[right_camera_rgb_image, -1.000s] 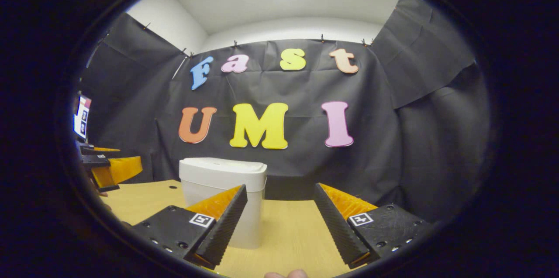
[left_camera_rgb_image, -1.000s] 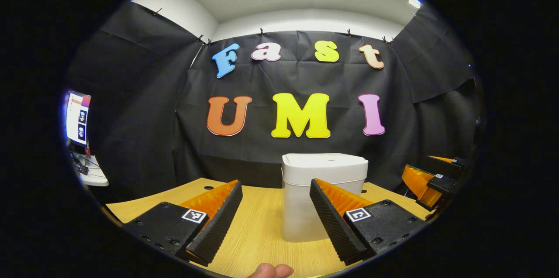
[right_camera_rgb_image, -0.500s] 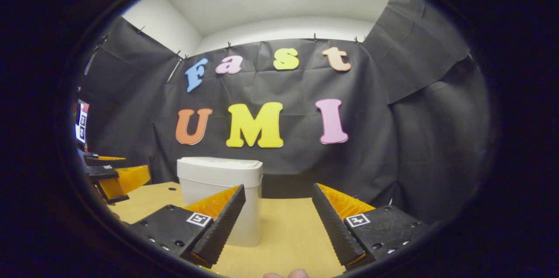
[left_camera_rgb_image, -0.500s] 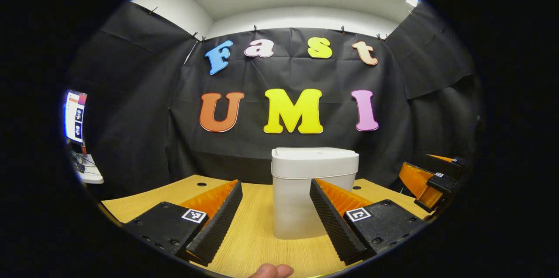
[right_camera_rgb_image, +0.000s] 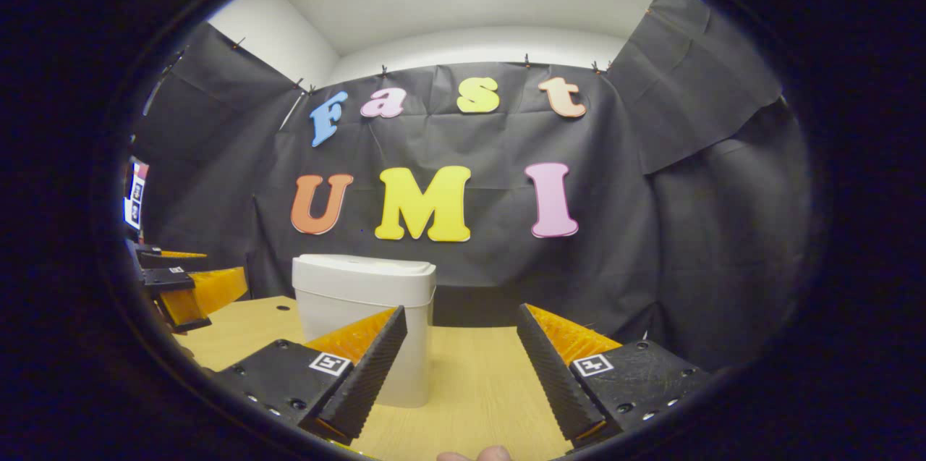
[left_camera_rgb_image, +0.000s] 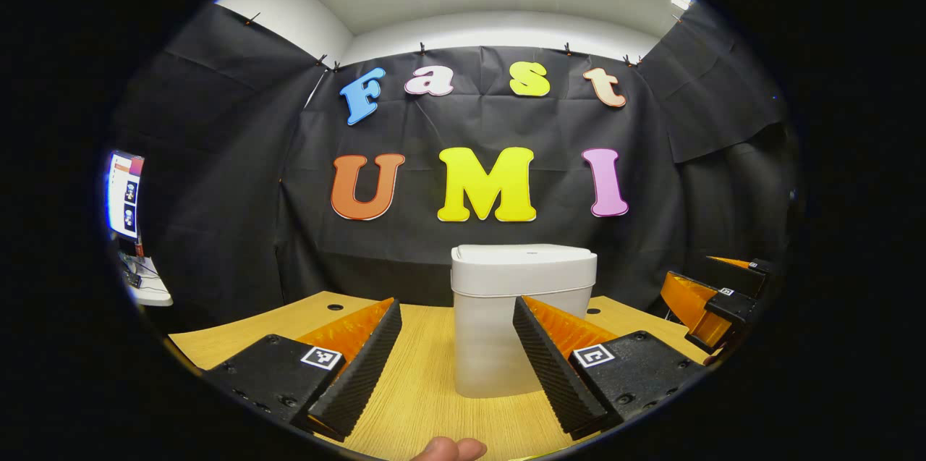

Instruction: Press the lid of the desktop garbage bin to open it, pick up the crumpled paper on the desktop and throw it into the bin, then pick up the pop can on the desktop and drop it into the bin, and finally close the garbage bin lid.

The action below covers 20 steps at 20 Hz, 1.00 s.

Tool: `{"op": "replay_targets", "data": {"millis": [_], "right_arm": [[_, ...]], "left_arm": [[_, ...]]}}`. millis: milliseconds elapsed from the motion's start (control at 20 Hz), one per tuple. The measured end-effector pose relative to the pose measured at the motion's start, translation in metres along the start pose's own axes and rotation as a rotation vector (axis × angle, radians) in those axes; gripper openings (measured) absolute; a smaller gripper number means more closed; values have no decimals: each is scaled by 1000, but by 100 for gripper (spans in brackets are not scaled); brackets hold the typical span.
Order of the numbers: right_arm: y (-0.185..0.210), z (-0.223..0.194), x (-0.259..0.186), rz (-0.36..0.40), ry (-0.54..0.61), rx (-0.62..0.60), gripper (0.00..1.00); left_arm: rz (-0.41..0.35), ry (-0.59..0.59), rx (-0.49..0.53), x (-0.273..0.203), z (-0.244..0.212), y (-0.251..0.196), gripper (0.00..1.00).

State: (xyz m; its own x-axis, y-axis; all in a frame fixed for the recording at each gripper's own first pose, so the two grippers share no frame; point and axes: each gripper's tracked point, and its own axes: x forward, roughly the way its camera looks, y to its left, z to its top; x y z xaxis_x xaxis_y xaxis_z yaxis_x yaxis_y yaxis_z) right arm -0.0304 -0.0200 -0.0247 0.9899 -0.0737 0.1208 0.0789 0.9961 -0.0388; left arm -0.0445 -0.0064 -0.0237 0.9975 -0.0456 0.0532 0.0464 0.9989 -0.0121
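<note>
You hold the left gripper (left_camera_rgb_image: pixel 457 345) and right gripper (right_camera_rgb_image: pixel 461 352) wide and empty above the tabletop's (left_camera_rgb_image: pixel 427 388) near edge, facing the garbage bin (left_camera_rgb_image: pixel 522 316) near its far edge, lid (left_camera_rgb_image: pixel 524 255) closed, presumably awaiting pressing.

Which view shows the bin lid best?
The left gripper view: the bin lid sits near centre, its full width clear above the fingers, shut. The right gripper view has the lid off to the left, also whole, seen more from the side.
</note>
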Motion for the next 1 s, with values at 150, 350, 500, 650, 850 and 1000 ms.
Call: {"op": "replay_targets", "data": {"millis": [150, 350, 500, 650, 850, 1000], "right_arm": [[6, 1, 1, 8, -1, -9, 97], [9, 4, -1, 14, -4, -6, 95], [12, 0, -3, 20, 9, 1, 95], [12, -3, -3, 22, 21, 12, 95], [10, -4, -3, 15, 22, 13, 95], [11, -3, -3, 15, 19, 9, 95]], "left_arm": [[4, -8, 4, 1, 2, 2, 100], [-3, -15, 6, -1, 6, 0, 100], [-5, -18, 9, -2, 4, 1, 100], [-12, -13, 4, -3, 4, -1, 100], [-15, -13, 10, -2, 4, -4, 100], [-18, -11, 12, -2, 4, -6, 100]]}}
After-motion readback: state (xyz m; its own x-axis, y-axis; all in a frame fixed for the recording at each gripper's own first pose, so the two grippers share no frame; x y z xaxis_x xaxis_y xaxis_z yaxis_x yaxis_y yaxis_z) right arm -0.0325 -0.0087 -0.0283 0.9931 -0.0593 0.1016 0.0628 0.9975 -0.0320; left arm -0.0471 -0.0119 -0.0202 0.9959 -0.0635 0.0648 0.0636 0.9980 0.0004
